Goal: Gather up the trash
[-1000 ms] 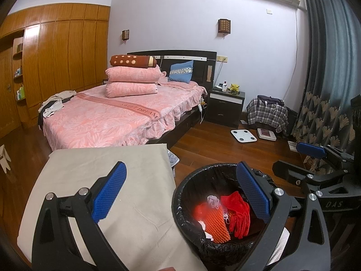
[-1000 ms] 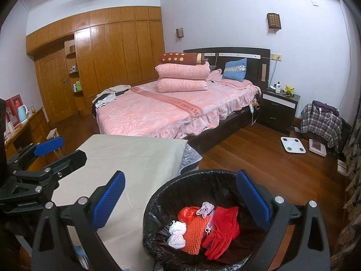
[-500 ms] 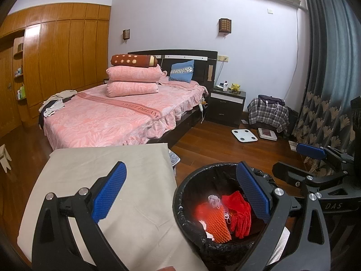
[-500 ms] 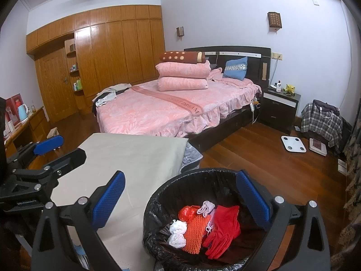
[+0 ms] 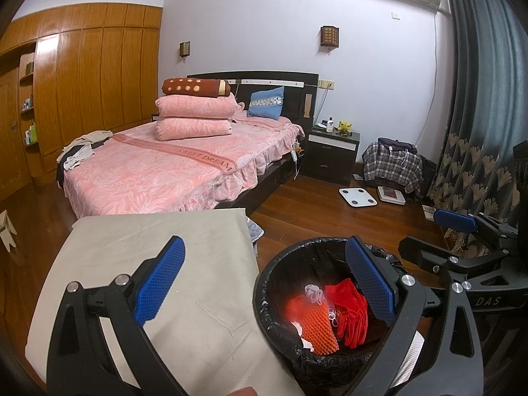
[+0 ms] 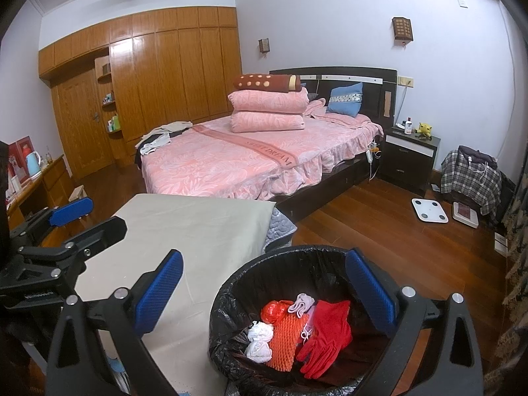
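Observation:
A round bin with a black liner [image 6: 231, 283] [image 5: 274, 264] stands beside a table covered by a beige cloth [image 6: 204, 231] [image 5: 158, 247]. Inside lie red gloves [image 6: 325, 336] [image 5: 351, 313], an orange foam net [image 6: 285, 340] [image 5: 315, 326], a red crumpled wrapper [image 6: 275, 310], white tissue wads [image 6: 260, 340] and a pale cloth scrap [image 6: 302, 302]. My right gripper [image 6: 264, 290] hangs open above the bin's near rim, nothing between its blue pads. My left gripper [image 5: 265, 283] is open too, straddling the table edge and the bin. Each gripper shows in the other's view: right [image 5: 462, 231], left [image 6: 62, 221].
A pink bed [image 6: 250, 158] with stacked quilts fills the middle of the room. A dark nightstand [image 6: 409, 155], a white scale [image 6: 429, 209] and a plaid bundle [image 6: 472, 175] sit on the wood floor at right. Curtains [image 5: 478, 132] hang at far right, wardrobes [image 6: 148, 89] at left.
Both views have shifted only slightly; the grippers stay open and the bin's contents have not moved.

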`<state>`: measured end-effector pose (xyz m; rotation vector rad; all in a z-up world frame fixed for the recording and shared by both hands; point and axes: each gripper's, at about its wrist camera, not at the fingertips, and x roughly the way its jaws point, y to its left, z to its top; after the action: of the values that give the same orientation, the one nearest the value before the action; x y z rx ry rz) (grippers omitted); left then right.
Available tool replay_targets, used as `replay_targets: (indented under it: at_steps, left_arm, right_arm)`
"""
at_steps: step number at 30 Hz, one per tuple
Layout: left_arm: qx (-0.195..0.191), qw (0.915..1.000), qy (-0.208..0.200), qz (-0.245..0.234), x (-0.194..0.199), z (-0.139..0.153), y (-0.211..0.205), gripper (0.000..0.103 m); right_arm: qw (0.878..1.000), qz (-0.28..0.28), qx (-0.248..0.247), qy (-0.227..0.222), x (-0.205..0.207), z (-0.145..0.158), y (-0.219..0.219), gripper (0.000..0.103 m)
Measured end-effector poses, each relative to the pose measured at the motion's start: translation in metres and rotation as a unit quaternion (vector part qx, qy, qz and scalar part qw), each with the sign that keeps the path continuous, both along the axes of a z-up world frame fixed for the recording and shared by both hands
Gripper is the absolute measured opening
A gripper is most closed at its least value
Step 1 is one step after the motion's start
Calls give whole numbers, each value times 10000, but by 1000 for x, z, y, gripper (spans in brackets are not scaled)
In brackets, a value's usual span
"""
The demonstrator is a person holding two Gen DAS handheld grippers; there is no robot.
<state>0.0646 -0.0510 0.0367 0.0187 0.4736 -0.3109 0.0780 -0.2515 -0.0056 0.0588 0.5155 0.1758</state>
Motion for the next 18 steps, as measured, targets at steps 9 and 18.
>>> replay_targets:
  at_steps: [9,18]
  left_arm:
    - [11,10000,1,16,0,-3,1,95]
    - [-13,10000,51,1,0,-9,5,95]
  right_arm:
    - [10000,-1,2,-3,1,2,-2,97]
    - [10000,-29,34,-10,-3,-3,0,97]
